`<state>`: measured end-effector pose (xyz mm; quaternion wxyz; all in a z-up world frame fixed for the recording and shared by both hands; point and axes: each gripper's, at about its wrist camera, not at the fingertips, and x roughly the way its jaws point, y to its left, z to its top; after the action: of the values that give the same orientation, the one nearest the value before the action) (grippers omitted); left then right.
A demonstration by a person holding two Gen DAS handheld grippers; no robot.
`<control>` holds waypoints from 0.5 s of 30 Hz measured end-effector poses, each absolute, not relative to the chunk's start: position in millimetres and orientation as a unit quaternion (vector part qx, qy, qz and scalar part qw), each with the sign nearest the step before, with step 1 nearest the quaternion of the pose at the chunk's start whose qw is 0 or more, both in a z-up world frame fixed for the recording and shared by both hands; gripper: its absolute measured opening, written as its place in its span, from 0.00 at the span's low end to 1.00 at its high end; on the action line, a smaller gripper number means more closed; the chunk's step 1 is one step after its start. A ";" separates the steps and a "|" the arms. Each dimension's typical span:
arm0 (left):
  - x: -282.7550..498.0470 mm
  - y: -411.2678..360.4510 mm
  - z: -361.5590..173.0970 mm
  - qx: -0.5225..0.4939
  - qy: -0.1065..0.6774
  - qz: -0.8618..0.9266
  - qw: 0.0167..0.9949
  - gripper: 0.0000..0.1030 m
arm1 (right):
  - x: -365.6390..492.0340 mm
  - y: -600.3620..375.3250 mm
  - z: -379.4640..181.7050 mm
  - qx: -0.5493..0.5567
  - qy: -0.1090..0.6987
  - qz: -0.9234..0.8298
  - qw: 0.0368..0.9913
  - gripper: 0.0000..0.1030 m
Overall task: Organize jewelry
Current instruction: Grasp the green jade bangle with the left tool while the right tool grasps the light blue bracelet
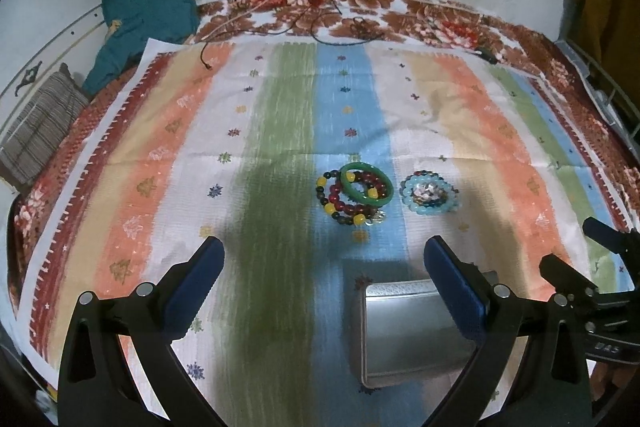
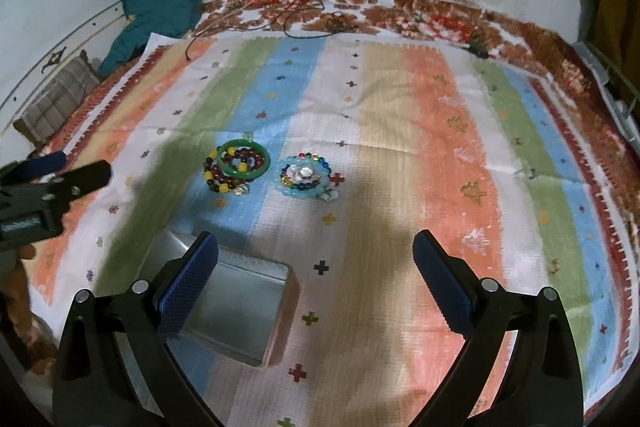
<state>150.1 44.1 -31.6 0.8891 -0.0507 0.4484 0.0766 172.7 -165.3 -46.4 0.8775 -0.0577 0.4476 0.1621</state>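
Both hand-held grippers, left (image 1: pixel 324 259) and right (image 2: pixel 316 255), hung wide apart and empty over a striped cloth (image 2: pixel 420 147) on the bed, where two bracelet piles (image 1: pixel 356 197) (image 2: pixel 306 177) lay beyond a metal tin (image 2: pixel 236 303).

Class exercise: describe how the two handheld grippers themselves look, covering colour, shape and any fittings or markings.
Both the left gripper and right gripper have matte black, angular forked frames with round silver fasteners. Their fingers carry blue, cross-hatched rubbery pads. The left view shows faint embossed lettering, unreadable, on the right gripper's body.
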 end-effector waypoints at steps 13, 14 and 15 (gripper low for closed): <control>192.6 49.9 -60.2 -0.071 0.482 0.072 0.870 0.95 | 209.3 -155.4 -71.8 -0.057 0.483 0.151 0.861 0.96; 195.2 50.4 -62.0 -0.071 0.483 0.073 0.870 0.95 | 213.9 -154.5 -75.0 -0.056 0.486 0.150 0.859 0.96; 198.3 51.1 -64.2 -0.070 0.484 0.074 0.869 0.95 | 216.9 -154.3 -77.5 -0.056 0.488 0.150 0.858 0.96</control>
<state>198.3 51.1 -64.2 0.8689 -0.0697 0.4844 0.0741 216.9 -154.3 -77.5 0.8578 -0.0562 0.4883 0.1500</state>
